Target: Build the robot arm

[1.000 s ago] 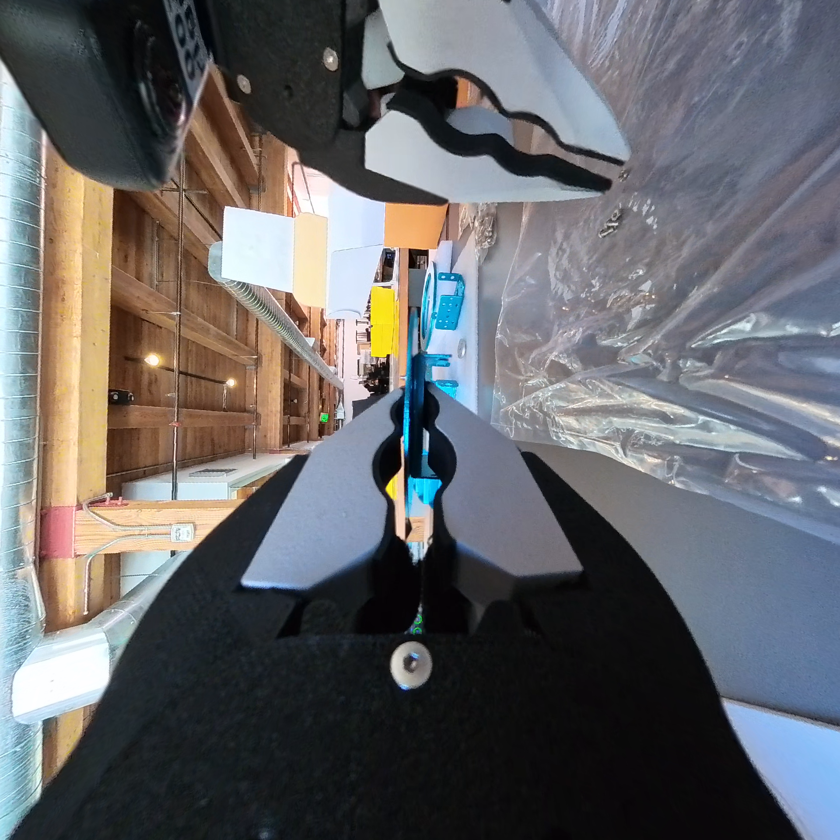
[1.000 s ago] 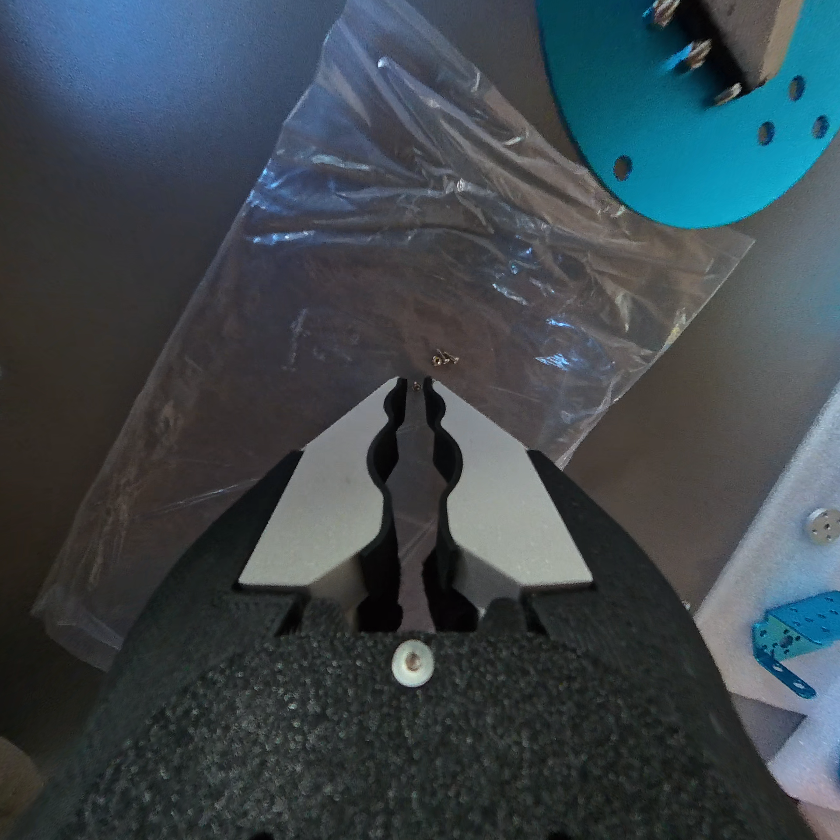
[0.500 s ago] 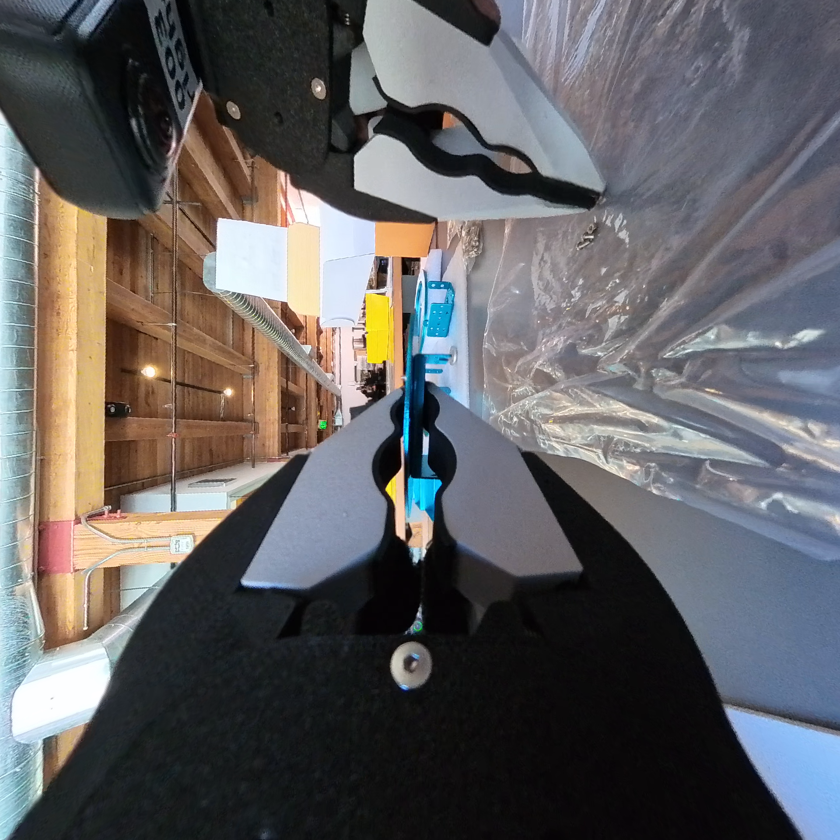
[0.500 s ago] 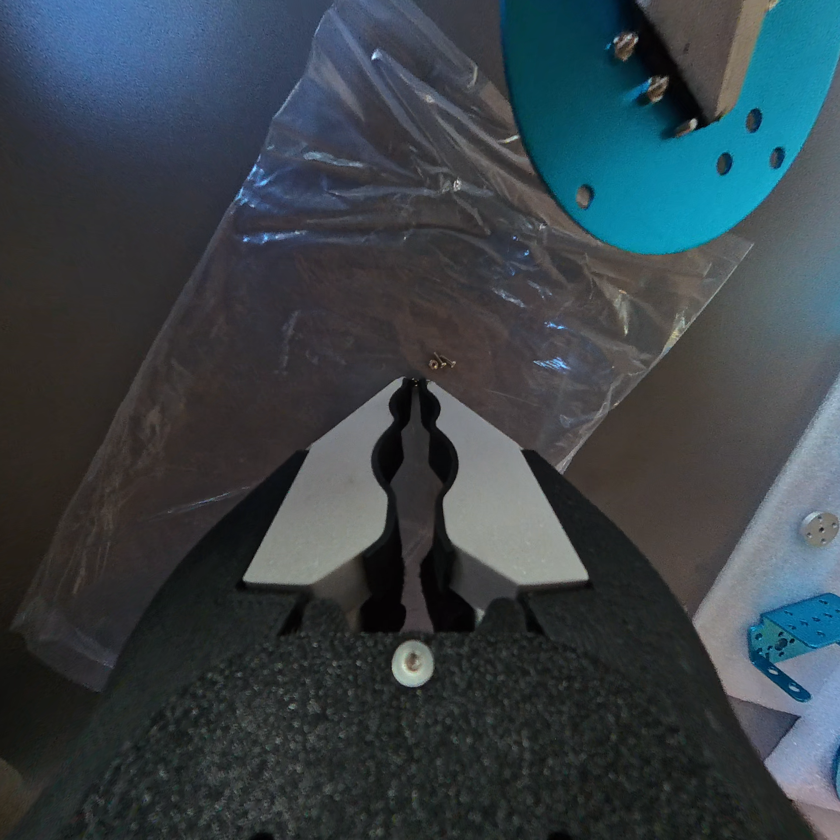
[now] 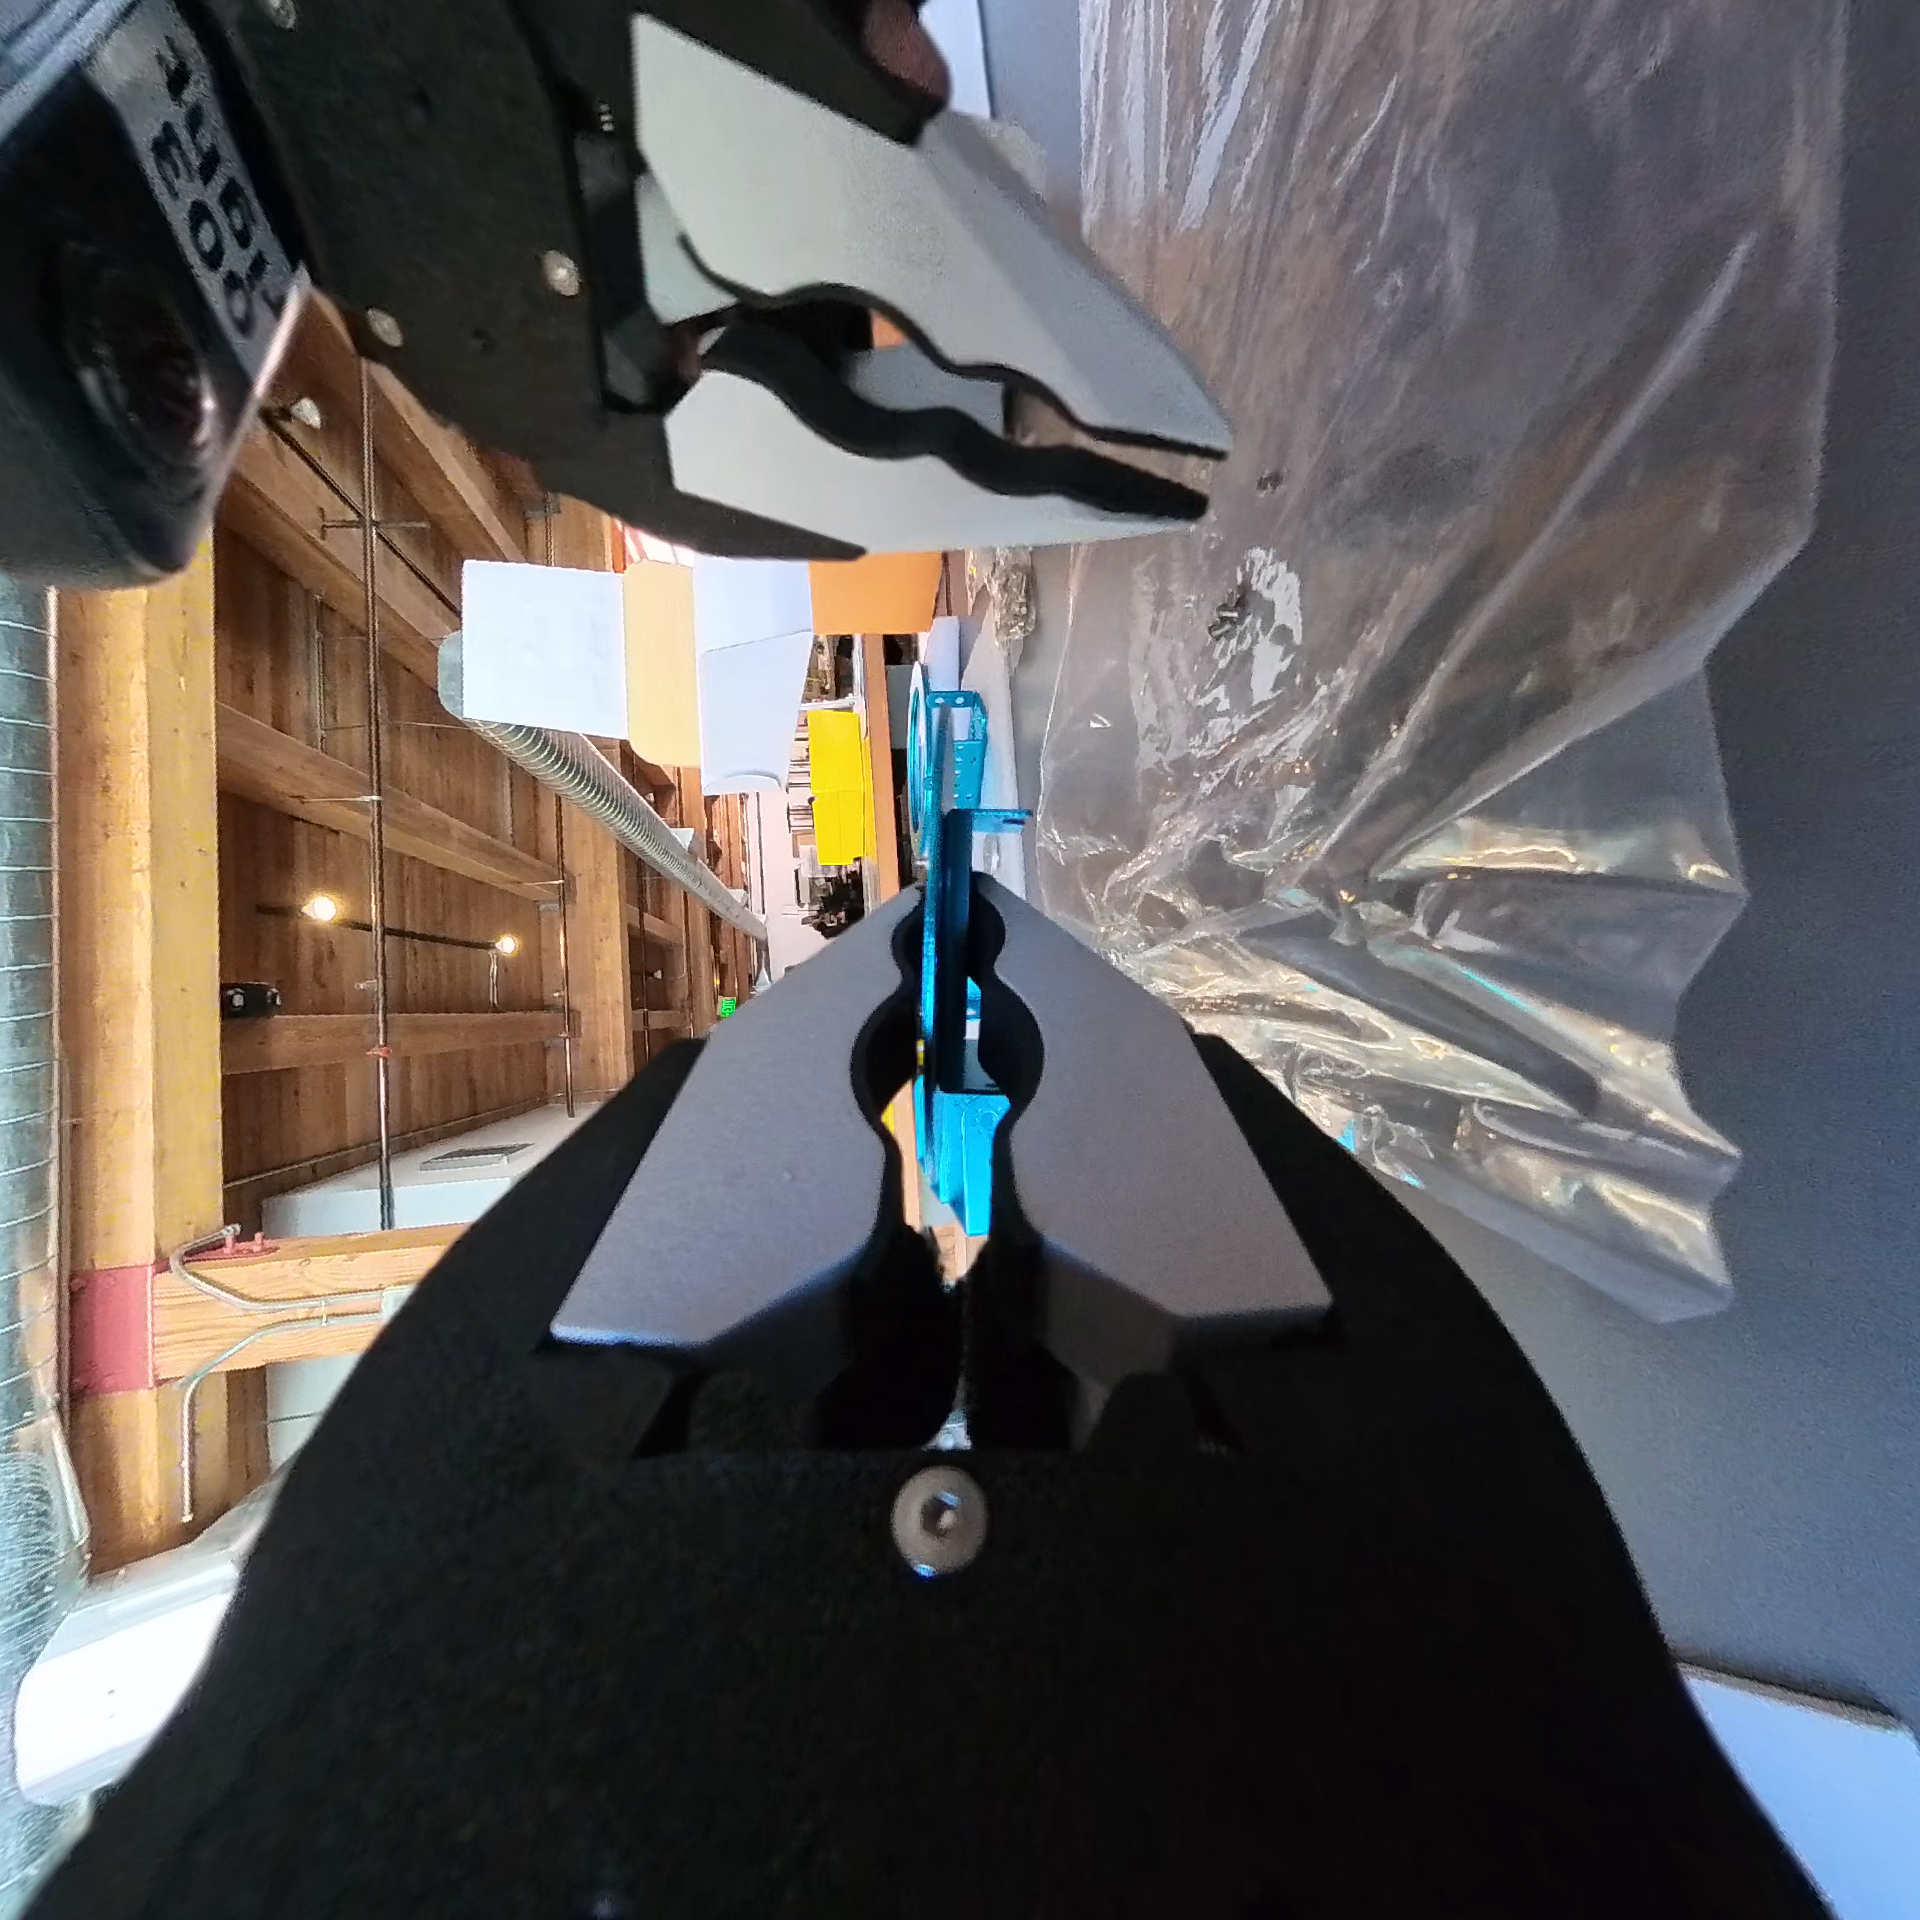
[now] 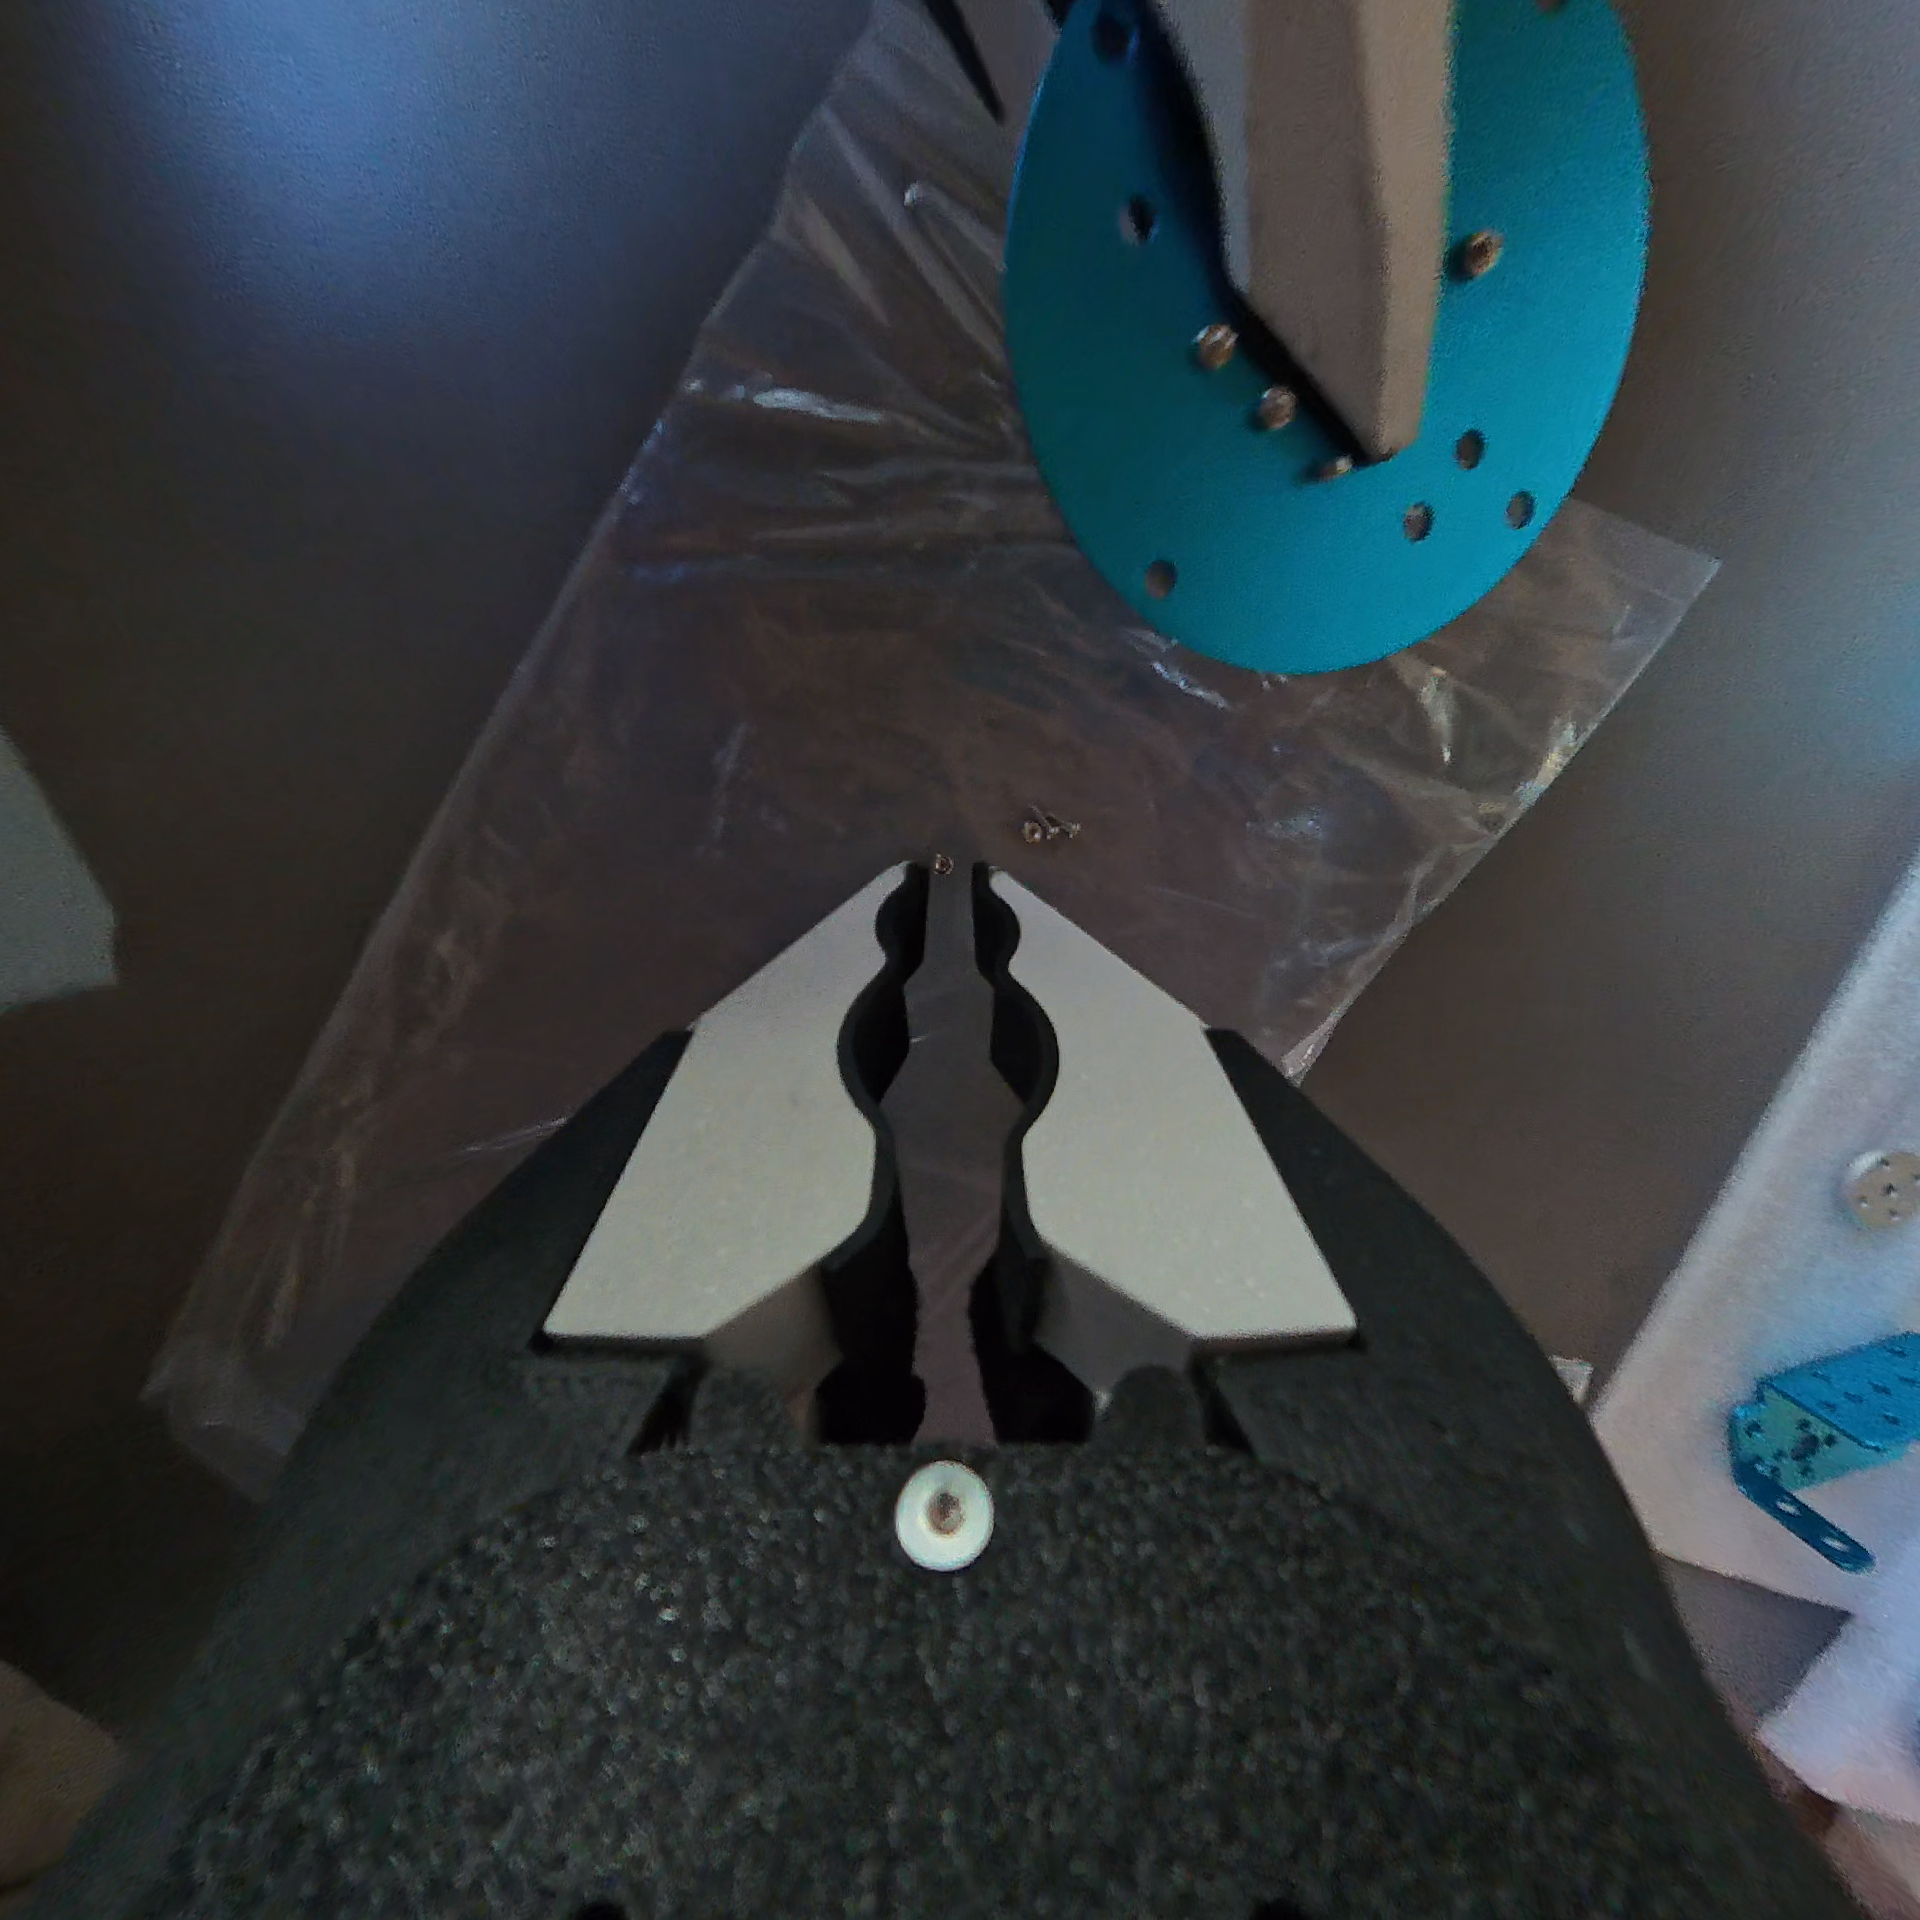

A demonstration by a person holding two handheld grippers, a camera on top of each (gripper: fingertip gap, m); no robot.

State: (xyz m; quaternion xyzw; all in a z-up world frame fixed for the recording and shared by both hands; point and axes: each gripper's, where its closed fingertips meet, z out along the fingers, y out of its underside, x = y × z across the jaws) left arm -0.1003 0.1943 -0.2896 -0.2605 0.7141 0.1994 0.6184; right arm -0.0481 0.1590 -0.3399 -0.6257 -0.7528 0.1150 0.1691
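My left gripper [image 5: 948, 894] is shut on a blue round plate [image 5: 948, 977] with holes and screws, seen edge-on. In the right wrist view the plate [image 6: 1122, 468] hangs above a clear plastic bag [image 6: 831, 623], clamped by a grey finger [image 6: 1340, 260]. My right gripper [image 6: 951, 868] points down at the bag, its jaws a narrow gap apart. One tiny screw [image 6: 942, 864] lies right at its fingertips, and I cannot tell if it touches. Two more screws [image 6: 1049, 828] lie just beyond. The right gripper also shows in the left wrist view [image 5: 1210, 480], over the bag [image 5: 1455, 520].
The bag lies on a dark grey table [image 6: 312, 520]. A white foam sheet [image 6: 1787, 1195] at the right carries a blue bracket [image 6: 1829, 1434] and a silver hub [image 6: 1883, 1190]. More blue brackets [image 5: 966, 748] stand farther off. The left wrist view is turned sideways. The grippers' ends are close to 8 cm from one another.
The blue plate has moved in over the bag, closer to my right gripper. The right jaws narrowed half a second ago and now stand slightly apart again.
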